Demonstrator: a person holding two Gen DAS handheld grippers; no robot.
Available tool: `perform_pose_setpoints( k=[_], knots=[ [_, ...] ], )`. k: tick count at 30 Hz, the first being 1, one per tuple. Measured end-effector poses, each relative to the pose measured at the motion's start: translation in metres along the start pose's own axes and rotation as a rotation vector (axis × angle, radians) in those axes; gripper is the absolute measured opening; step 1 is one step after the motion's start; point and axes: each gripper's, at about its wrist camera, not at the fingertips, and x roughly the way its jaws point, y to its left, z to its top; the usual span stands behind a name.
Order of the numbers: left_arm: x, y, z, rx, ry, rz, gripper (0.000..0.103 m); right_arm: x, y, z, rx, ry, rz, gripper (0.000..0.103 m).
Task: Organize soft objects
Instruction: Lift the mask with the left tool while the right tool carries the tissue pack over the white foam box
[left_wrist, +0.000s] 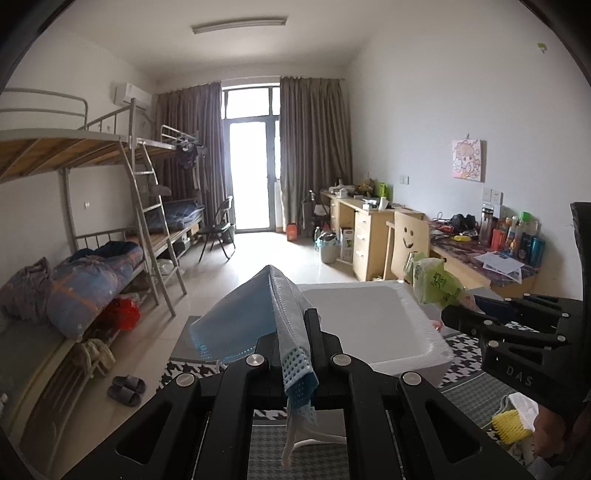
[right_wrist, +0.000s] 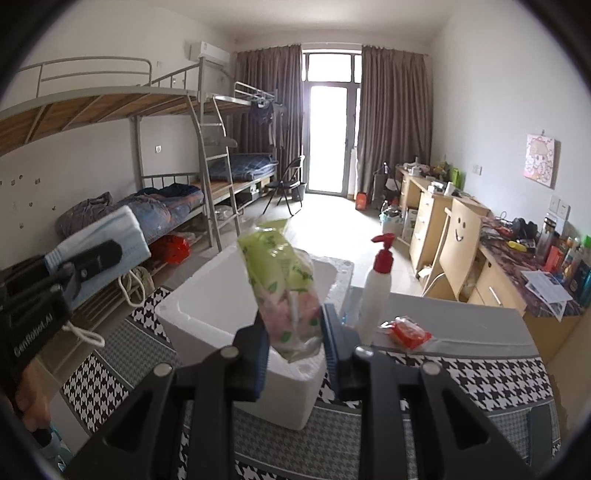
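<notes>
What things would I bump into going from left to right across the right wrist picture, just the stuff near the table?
Blue face mask pinched in the left gripper → white foam box → green packet squeezed in the right gripper → white pump bottle with a red top → small red packet.

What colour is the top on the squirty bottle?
Red. The pump top shows best in the right wrist view.

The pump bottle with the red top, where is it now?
Right wrist view: the pump bottle stands upright right of the foam box, beside a red packet.
</notes>
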Motion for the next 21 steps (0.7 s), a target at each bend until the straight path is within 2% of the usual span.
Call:
perform_pose_setpoints(
  k=[21],
  knots=[
    [0.014,0.023,-0.012,-0.037,0.046,0.015,0.007,0.042,0.015,0.020,0.017,0.024,-0.012,0.030]
  ],
)
